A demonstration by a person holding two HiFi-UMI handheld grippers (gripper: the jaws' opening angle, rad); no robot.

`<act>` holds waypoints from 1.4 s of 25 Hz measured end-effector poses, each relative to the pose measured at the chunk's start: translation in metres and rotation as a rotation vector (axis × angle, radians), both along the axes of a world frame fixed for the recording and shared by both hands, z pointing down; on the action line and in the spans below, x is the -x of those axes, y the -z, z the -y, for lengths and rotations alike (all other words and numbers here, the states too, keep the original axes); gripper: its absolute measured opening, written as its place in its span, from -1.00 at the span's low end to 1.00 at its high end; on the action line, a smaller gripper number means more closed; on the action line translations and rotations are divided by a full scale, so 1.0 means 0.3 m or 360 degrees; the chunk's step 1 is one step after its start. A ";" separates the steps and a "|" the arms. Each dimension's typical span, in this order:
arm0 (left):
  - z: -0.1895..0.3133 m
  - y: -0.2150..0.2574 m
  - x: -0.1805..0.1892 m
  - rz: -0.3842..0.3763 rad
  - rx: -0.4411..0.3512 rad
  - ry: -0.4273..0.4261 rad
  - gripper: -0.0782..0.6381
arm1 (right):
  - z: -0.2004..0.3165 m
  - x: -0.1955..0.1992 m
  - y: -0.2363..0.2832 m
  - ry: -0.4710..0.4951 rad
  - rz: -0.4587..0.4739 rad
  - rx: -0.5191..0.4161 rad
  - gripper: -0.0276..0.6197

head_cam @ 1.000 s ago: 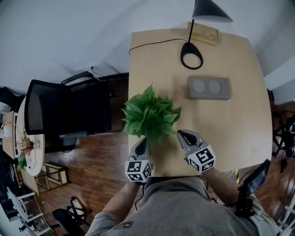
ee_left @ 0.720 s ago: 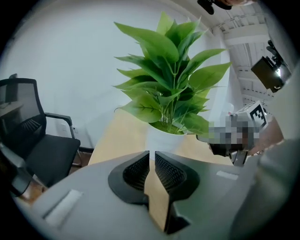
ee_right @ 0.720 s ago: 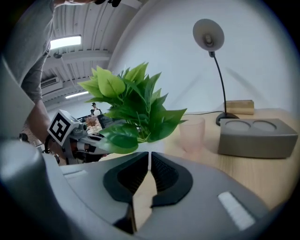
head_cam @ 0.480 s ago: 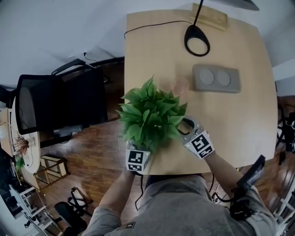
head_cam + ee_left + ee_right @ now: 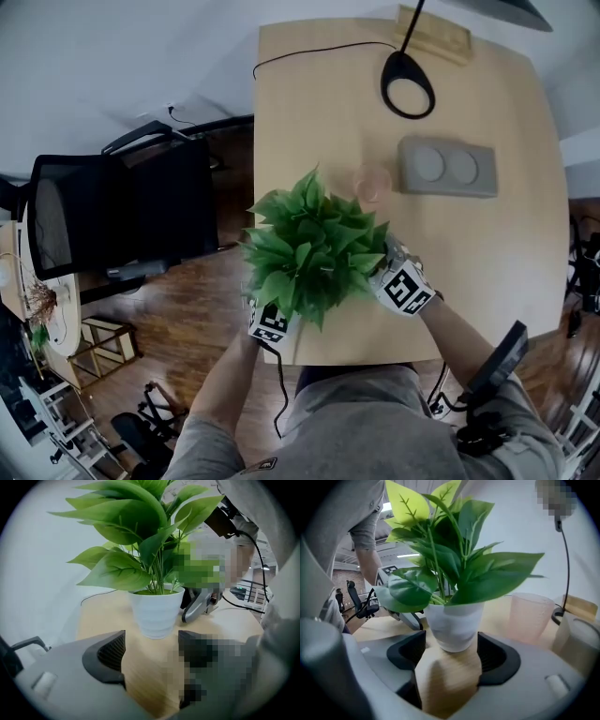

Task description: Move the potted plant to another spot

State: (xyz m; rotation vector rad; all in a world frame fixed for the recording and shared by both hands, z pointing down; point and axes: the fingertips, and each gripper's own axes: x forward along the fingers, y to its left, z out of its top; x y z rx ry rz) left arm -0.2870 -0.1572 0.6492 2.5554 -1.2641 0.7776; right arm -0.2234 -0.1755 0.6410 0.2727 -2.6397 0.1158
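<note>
A leafy green plant (image 5: 314, 248) in a ribbed white pot (image 5: 156, 613) stands near the front edge of the wooden table (image 5: 309, 112). My left gripper (image 5: 152, 646) faces the pot from one side. Its jaws are opening and only bare tabletop lies between them; the pot stands a little beyond the tips. My right gripper (image 5: 451, 651) faces the pot (image 5: 453, 625) from the other side. Its jaws are opening too, with the pot's base at their mouth and clear of the pads. From above, leaves hide both sets of fingertips.
A pink translucent cup (image 5: 529, 616) stands just behind the plant. Further back are a grey block with two round dimples (image 5: 448, 167), a black lamp base (image 5: 408, 86) with its cable, and a wooden block (image 5: 433, 31). A black office chair (image 5: 112, 220) stands left of the table.
Both grippers have moved forward from the table's near edge and gone in under the foliage, one on each side of the pot. Their marker cubes have rolled. The plant stays put.
</note>
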 end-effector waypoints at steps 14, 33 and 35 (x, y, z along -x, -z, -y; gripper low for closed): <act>0.051 0.031 -0.073 0.0021 -0.0074 -0.0147 0.03 | 0.028 0.019 0.003 -0.0050 0.0003 -0.0028 0.12; 0.074 0.367 -0.146 -0.0049 -0.0243 -0.0177 0.02 | 0.043 -0.045 0.343 -0.0188 0.0052 -0.0193 0.12; 0.074 0.422 -0.161 -0.0054 -0.0274 -0.0196 0.01 | 0.041 -0.060 0.396 -0.0206 0.0074 -0.0208 0.12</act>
